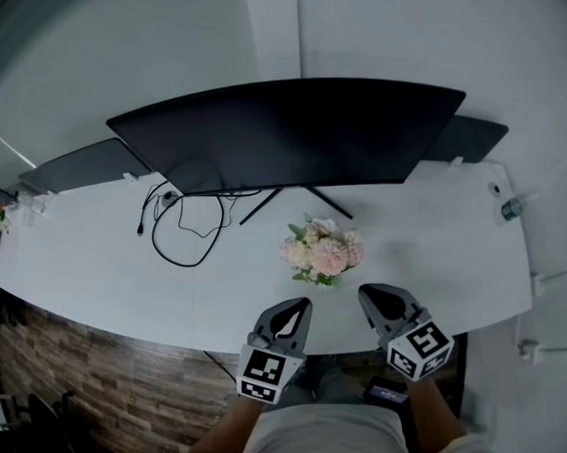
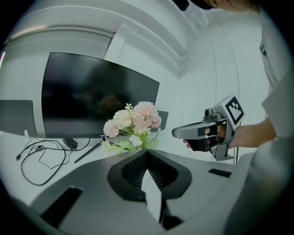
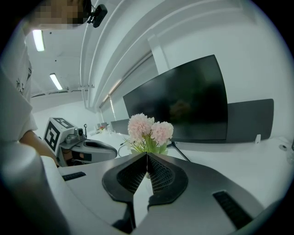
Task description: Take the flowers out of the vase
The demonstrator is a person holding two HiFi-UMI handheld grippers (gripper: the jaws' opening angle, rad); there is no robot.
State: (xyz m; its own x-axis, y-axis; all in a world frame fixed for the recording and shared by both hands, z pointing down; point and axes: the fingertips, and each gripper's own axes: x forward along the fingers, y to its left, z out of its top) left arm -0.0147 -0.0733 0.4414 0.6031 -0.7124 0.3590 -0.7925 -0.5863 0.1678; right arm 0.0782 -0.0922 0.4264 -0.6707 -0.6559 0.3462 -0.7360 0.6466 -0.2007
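A bunch of pale pink and cream flowers [image 1: 322, 250] with green leaves stands on the white desk [image 1: 435, 261], just in front of the monitor's stand. The vase under it is hidden by the blooms. My left gripper [image 1: 292, 310] hovers near the desk's front edge, below and a little left of the flowers, jaws shut and empty. My right gripper [image 1: 374, 297] is beside it, below and right of the flowers, also shut with nothing held. In the left gripper view the flowers [image 2: 133, 121] rise just beyond the closed jaws; in the right gripper view the flowers [image 3: 149, 133] do too.
A wide dark curved monitor [image 1: 289, 131] spans the back of the desk. A black cable [image 1: 185, 225] loops at its left foot. Two dark panels [image 1: 79, 166] lean behind the monitor. A small green-topped object [image 1: 511, 208] sits at the far right edge.
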